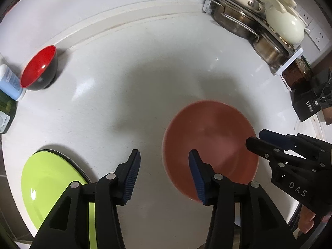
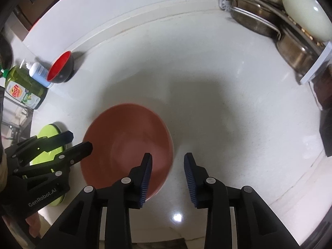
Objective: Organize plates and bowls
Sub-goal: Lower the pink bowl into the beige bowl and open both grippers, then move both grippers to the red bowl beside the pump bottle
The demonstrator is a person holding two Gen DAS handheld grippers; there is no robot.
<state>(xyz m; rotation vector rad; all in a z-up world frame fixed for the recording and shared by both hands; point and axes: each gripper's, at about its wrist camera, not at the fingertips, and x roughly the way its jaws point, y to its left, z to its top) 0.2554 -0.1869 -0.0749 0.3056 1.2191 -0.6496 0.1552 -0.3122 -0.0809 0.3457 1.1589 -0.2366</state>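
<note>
A terracotta plate (image 1: pixel 209 145) (image 2: pixel 126 145) lies flat on the white counter between both grippers. My left gripper (image 1: pixel 165 161) is open above its left rim, one finger over the plate and one off it. My right gripper (image 2: pixel 168 164) is open over the plate's right rim, holding nothing. Each gripper shows in the other's view: the right gripper (image 1: pixel 256 139) and the left gripper (image 2: pixel 82 141). A lime-green plate (image 1: pixel 49 184) (image 2: pixel 48 143) lies at the near left. A bowl, red inside and black outside, (image 1: pixel 39 68) (image 2: pixel 61 68) sits tilted at the far left.
A dish rack (image 1: pixel 259 25) (image 2: pixel 280 20) with steel pans, cream lids and plates fills the back right corner. A green dish-soap bottle (image 2: pixel 22 89) and a white pump bottle (image 2: pixel 38 72) stand at the left edge. A black box (image 1: pixel 311 101) sits at the right.
</note>
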